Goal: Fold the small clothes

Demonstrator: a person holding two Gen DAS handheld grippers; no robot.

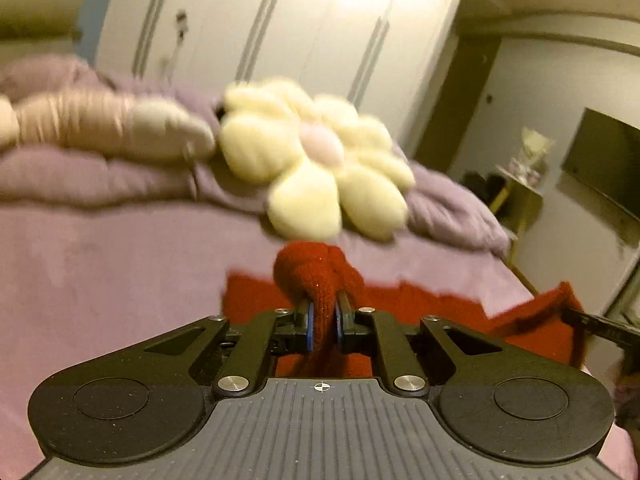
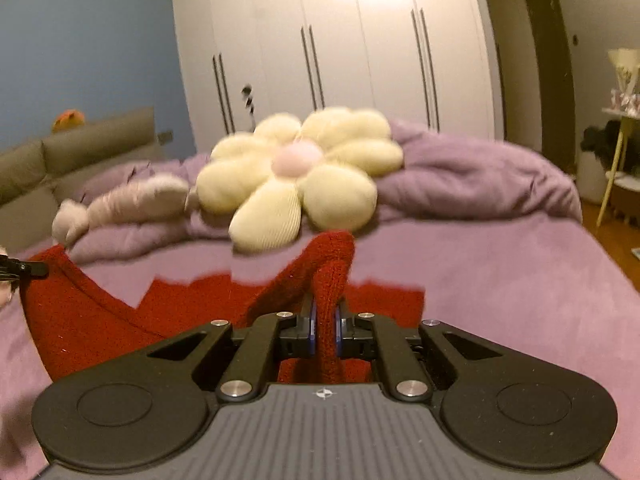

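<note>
A red knitted garment (image 1: 420, 308) lies on the purple bed sheet (image 1: 120, 264), partly lifted. My left gripper (image 1: 323, 316) is shut on a bunched red edge of it, held a little above the bed. The garment (image 2: 120, 320) also shows in the right wrist view, where my right gripper (image 2: 325, 320) is shut on another bunched edge. Each gripper shows at the other view's edge, the right gripper's tip (image 1: 592, 324) and the left gripper's tip (image 2: 24, 270), both pinching red fabric. The garment sags between them.
A cream flower-shaped cushion (image 1: 316, 160) and a pale pink plush toy (image 1: 112, 124) lie on a rumpled purple duvet (image 2: 480, 172) behind the garment. White wardrobe doors (image 2: 340, 40) stand beyond. A grey headboard (image 2: 60, 160) is at the left, a small side table (image 2: 620, 152) at the right.
</note>
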